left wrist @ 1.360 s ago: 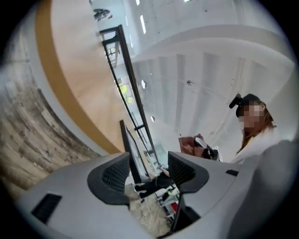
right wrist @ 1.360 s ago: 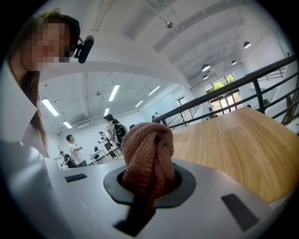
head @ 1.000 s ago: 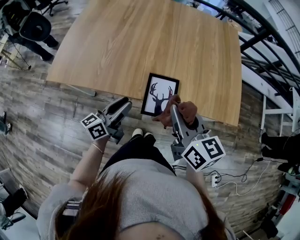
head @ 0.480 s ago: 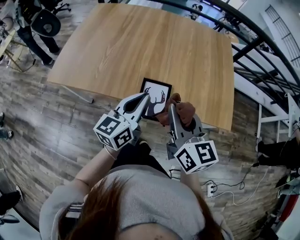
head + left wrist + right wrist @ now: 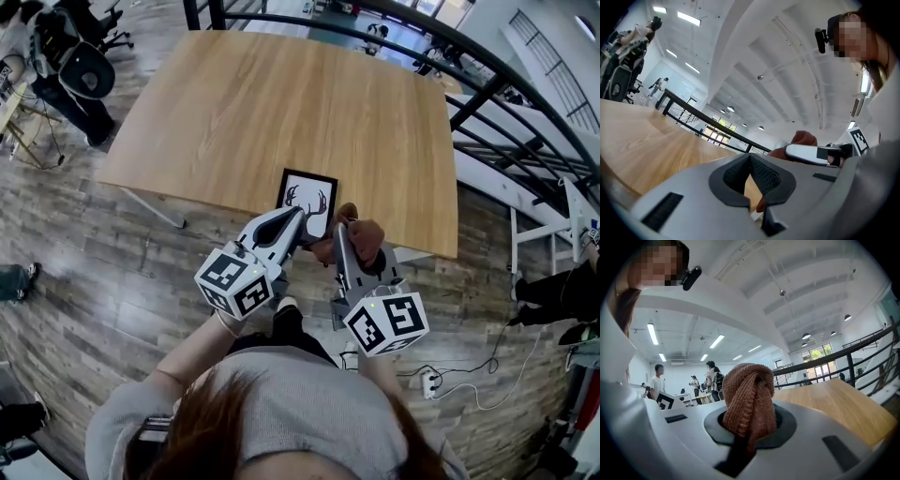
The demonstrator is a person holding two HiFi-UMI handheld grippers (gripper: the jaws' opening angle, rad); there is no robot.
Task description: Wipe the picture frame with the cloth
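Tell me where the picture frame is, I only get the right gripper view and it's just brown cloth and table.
Observer: The head view shows the picture frame lying flat on the wooden table, by its near edge, just beyond the right gripper and its brown cloth.
Operator: Where's the left gripper?
Observer: From the head view its tip overlaps the frame's lower left corner; contact can't be judged.
Operator: Is it holding anything?
Observer: No, the left gripper view shows its pads shut together, nothing between them.
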